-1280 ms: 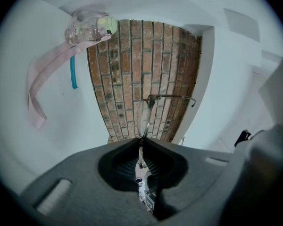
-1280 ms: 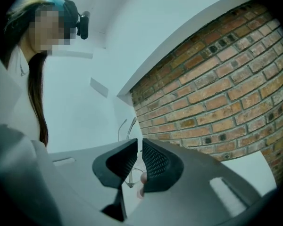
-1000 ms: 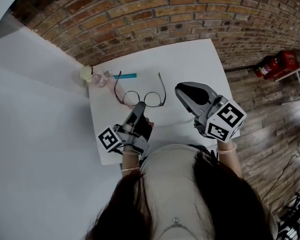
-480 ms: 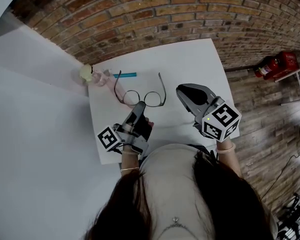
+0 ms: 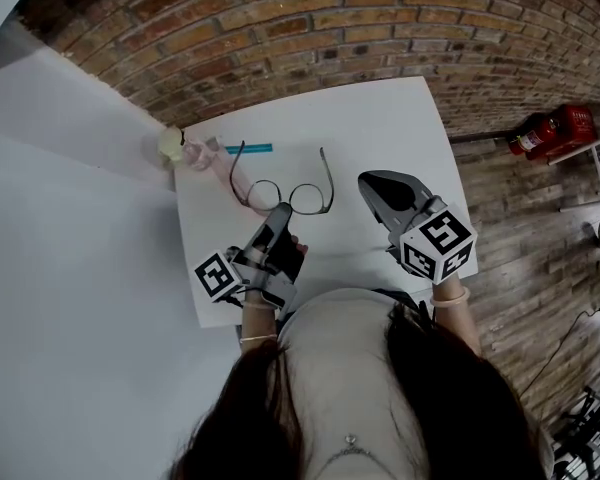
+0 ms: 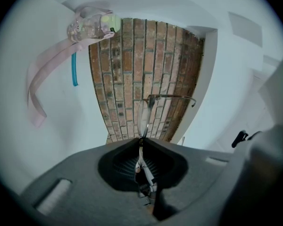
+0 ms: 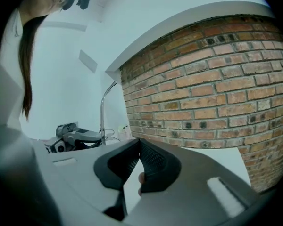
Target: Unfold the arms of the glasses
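At the table's [image 5: 380, 118] far left corner lay a small clear-and-yellow item [image 5: 172, 146] with a pink strap [image 5: 216, 164] trailing from it. A teal stick [image 5: 252, 150] lay just beside the strap.

The glasses [image 5: 310, 199] sat next to these on the left half of the table. Both arms pointed away from the person, toward the brick wall. The left gripper [image 5: 281, 210] was clamped on the middle of the frame, and its own view showed the glasses edge-on between the closed jaws, with one arm stretched out straight.

To the right, the right gripper [image 5: 366, 181] hovered over bare table with its jaws together and nothing between them, well apart from the glasses.

Since both arms looked swung out, the unfolding seemed done. What remained was probably only to let go and set the frame down level.

The strap and stick crowded the left arm tip, and the table's left edge was near. The right half of the table and the far side by the wall were bare, so that side offered the freer room.
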